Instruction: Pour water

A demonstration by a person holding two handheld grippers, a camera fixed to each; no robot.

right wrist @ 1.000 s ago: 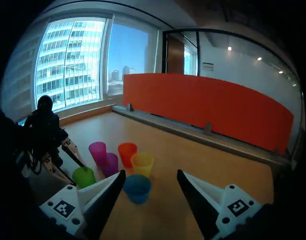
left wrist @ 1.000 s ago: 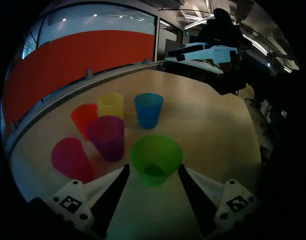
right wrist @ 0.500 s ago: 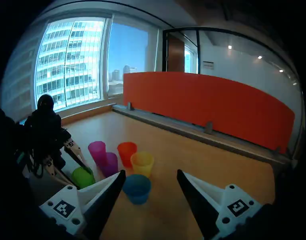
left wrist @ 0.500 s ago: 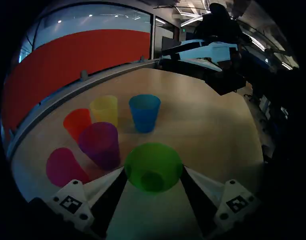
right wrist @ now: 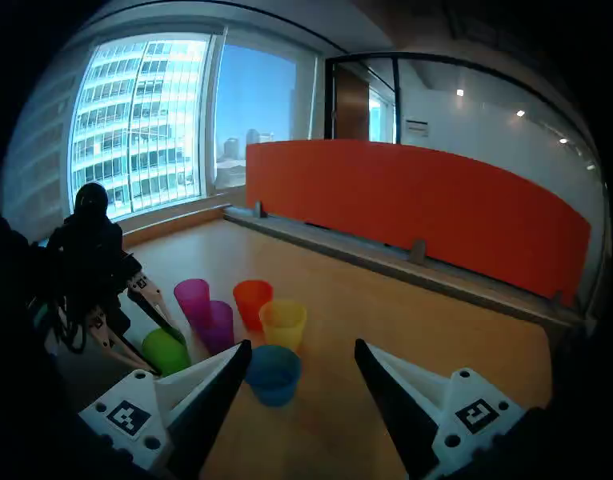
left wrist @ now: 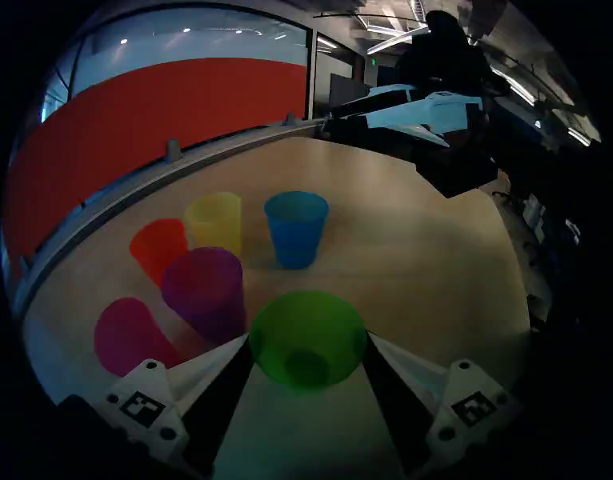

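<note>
- Left gripper (left wrist: 306, 337): two white fingers closed in on the green cup, one pressing each side just under the rim.
- Green cup (left wrist: 306, 356): held between those fingers at the near edge of the table, with its mouth tipped toward the camera so the inside bottom shows. Whether it holds water cannot be told. In the right gripper view it sits at the far left, tilted, between the left gripper's fingers and in front of a dark-clad person (right wrist: 86, 256).
- Right gripper (right wrist: 302, 344): fingers spread wide with nothing between them, raised above the table.
- Blue cup (right wrist: 272, 374): upright, just beyond the right gripper's left fingertip and apart from the green cup.
- Yellow cup (left wrist: 215, 222), orange cup (left wrist: 157, 246), purple cup (left wrist: 205, 288) and pink cup (left wrist: 130, 336): clustered upright to the left of the green cup. The purple one is nearest to it.
- Table (left wrist: 418, 240): pale wood.
- Red partition (left wrist: 146, 112): runs along the table's far side.
- Window (right wrist: 138, 120): bright, with tall buildings outside.
</note>
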